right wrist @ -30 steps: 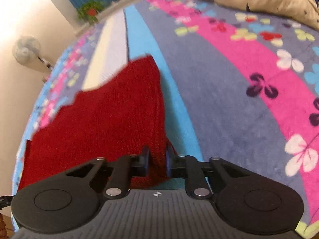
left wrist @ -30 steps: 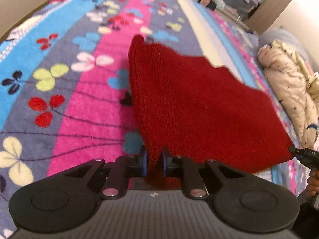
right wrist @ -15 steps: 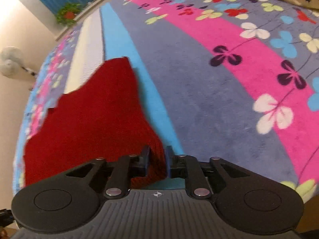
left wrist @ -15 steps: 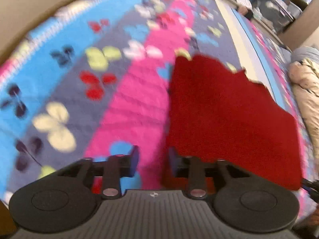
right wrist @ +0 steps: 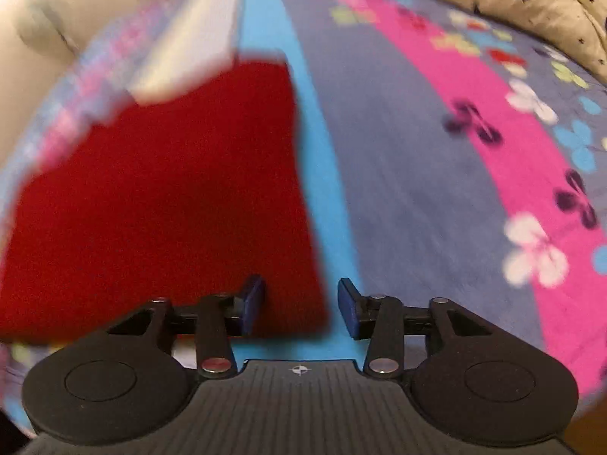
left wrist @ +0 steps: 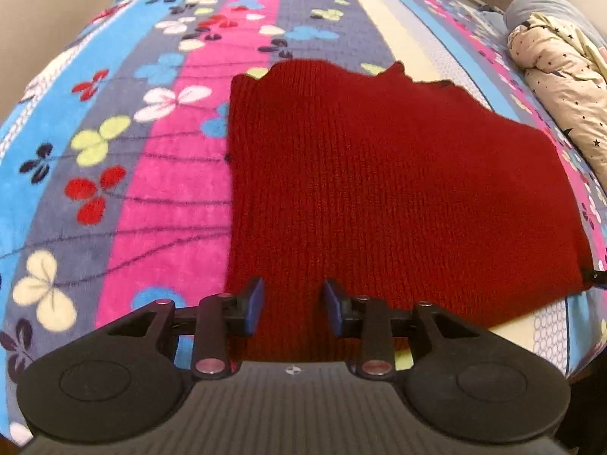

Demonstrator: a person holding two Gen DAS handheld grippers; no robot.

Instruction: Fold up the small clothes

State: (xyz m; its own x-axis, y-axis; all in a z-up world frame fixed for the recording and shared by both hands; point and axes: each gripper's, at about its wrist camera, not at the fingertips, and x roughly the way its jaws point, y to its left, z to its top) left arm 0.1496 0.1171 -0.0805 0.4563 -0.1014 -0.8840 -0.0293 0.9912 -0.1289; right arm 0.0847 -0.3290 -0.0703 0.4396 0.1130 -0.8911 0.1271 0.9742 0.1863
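The largest surface is one bed covered by a striped fleece blanket (left wrist: 167,197) in blue, grey, pink and cream bands printed with clover-like flowers. On it, in the far right of the left wrist view, sits one bundled cream quilt with small dark stars (left wrist: 565,76); the same bundle fills the upper right corner of the right wrist view.

One garment is present: a dark red knitted garment (left wrist: 379,189), lying flat on the blanket. In the left wrist view its straight near hem runs left to right across the frame, its left side edge runs away from the camera, and its far edge is uneven and stepped. It is wider across than it is deep. The right wrist view is blurred, yet shows the same red knit (right wrist: 170,197) with its right side edge running away along the blue stripe.

Two grippers are in use, both angled steeply down at the bed. The left gripper (left wrist: 292,305) stands over the garment's near left corner; its blue-padded fingers are parted a moderate way, with red knit lying between them but not pinched. The right gripper (right wrist: 301,305) stands over the near right corner; its fingers are opening, wider apart, the left finger over the knit and the right finger over bare blanket, gripping nothing.
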